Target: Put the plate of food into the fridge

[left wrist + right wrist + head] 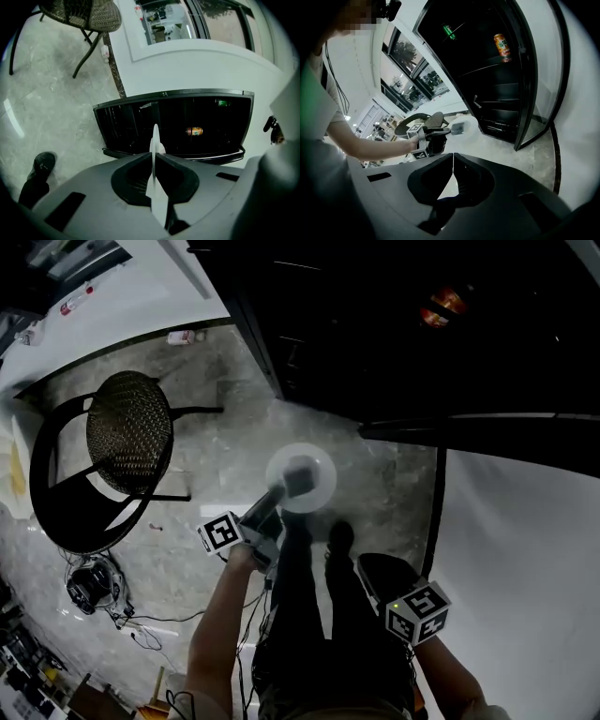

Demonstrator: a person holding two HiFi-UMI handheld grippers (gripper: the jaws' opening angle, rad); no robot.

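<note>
**Plate held over the floor, just short of the open fridge**

A wicker chair (pixel 129 432) stands off to the left. The left gripper (pixel 298 476) is clenched on the rim of the white plate (pixel 322 486). The plate hangs above the stone floor (pixel 216 456), just outside the dark, open fridge (pixel 394 334). Farther right, the right gripper (pixel 453 158) has its jaws pressed together, empty.

floor (pixel 216 460): wicker chair (pixel 128 432), cable tangle (pixel 94 587) | fridge shelf (pixel 487 66): orange can (pixel 502 45)
</note>
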